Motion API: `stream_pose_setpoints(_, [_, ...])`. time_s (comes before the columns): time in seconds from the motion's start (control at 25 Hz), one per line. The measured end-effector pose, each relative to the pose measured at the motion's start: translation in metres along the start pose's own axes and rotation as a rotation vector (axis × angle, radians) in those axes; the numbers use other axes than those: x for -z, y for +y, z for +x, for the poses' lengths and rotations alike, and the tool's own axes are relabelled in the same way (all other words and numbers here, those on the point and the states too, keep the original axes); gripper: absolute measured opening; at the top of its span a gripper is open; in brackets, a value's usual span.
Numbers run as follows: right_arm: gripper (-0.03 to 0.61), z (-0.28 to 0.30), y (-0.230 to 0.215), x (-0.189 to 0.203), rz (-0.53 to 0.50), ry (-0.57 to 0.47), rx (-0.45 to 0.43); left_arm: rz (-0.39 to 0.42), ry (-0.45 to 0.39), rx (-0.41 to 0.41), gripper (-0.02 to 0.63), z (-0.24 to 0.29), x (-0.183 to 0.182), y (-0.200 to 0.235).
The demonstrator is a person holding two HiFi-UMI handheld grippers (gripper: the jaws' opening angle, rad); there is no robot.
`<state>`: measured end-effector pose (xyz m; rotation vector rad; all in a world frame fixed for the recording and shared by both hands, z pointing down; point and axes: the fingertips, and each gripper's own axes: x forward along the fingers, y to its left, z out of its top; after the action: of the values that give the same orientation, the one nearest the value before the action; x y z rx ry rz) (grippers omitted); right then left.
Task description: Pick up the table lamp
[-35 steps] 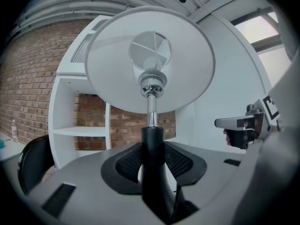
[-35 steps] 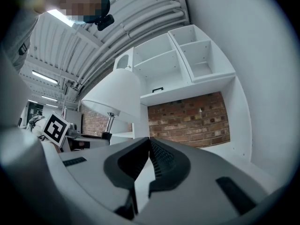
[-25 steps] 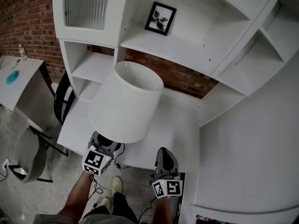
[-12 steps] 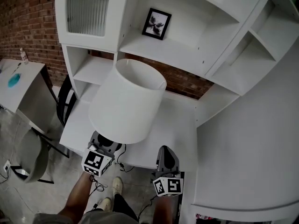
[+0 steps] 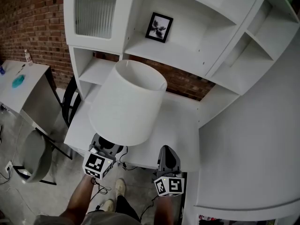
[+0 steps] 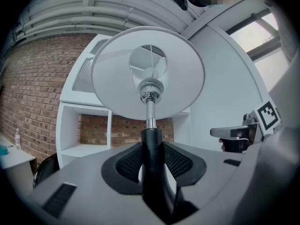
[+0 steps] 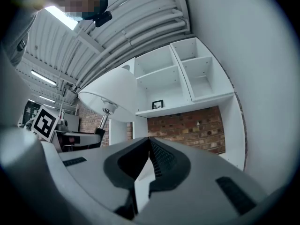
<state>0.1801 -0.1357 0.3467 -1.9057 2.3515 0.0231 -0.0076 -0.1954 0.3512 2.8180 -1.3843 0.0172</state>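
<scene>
**Table lamp clamped in the left hand-held gripper, over the white tabletop**

The left hand-held gripper (image 5: 105, 149) is clamped on the table lamp (image 5: 126, 102); in the left gripper view its ribbed black pads (image 6: 126, 161) press on both sides of the lamp's black stem (image 6: 151, 137), which runs up between them into a thin metal rod (image 6: 150, 116) and on to the underside of the white shade (image 6: 112, 78). The lamp stands close to upright, its top leaning a little toward the shelves; the lamp's base shows in no view. In the head view the wide shade covers the front of the left hand-held gripper, so that only its rear and its marker cube (image 5: 97, 164) show below the shade's rim; the shade hangs over the near left part of the tabletop (image 5: 180, 121).

The right hand-held gripper (image 5: 167, 151) is just to the right of the lamp, apart from it, at the tabletop's near edge; its jaws are together, with nothing between them; its own marker cube (image 5: 168, 186) faces the camera.

Behind the tabletop rises a white shelf unit (image 5: 206, 13) against a brick wall (image 5: 33, 22); a small framed picture (image 5: 159, 27) stands on one shelf. A dark chair (image 5: 70, 102) is at the tabletop's left end, and a light side table (image 5: 26, 90) is further left. The person's shoes (image 5: 119, 187) show on the floor below.
</scene>
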Motion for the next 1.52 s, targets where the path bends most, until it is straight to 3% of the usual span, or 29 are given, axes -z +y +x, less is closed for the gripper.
stream_pose_setpoints(1.52, [0.021,-0.008,0.014,0.007,-0.020,0.041,0.002,0.021,-0.042,-0.038,0.143,-0.040,-0.016,0.001])
